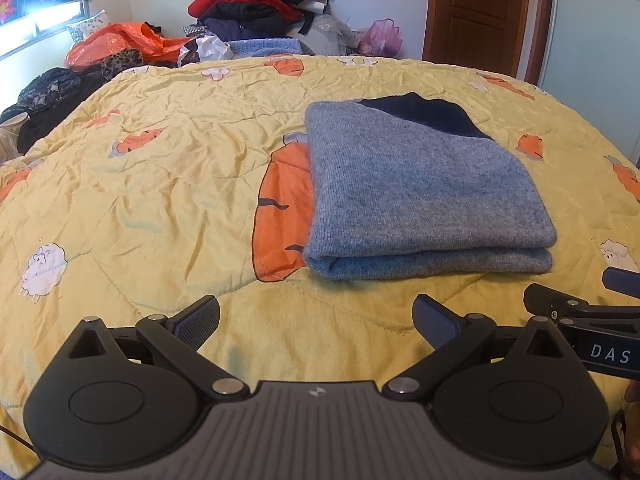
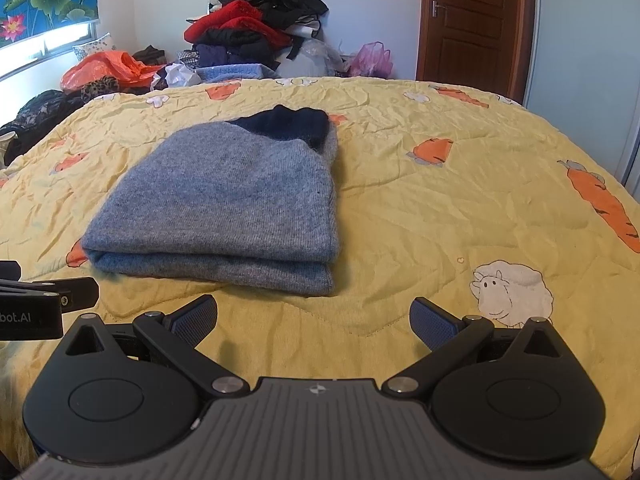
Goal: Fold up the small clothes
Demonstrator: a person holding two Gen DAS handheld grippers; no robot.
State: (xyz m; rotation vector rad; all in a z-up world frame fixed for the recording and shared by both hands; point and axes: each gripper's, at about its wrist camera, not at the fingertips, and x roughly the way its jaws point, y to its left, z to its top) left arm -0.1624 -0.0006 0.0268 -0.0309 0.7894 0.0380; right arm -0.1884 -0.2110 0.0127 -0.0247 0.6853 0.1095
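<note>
A grey knit sweater [image 1: 424,196] with a dark navy part at its far end lies folded in a neat rectangle on the yellow quilt [image 1: 160,184]. It also shows in the right wrist view [image 2: 228,208]. My left gripper [image 1: 316,322] is open and empty, hovering just short of the sweater's near edge, to its left. My right gripper [image 2: 314,322] is open and empty, just short of the sweater's near right corner. The right gripper's side shows at the right edge of the left wrist view [image 1: 584,312].
The quilt [image 2: 440,200] has carrot and sheep prints. A tall pile of clothes [image 1: 256,4] and orange and pink bags [image 1: 120,40] sit past the far edge. Dark clothes [image 1: 48,96] lie at the left. A wooden door [image 1: 480,8] stands at the back right.
</note>
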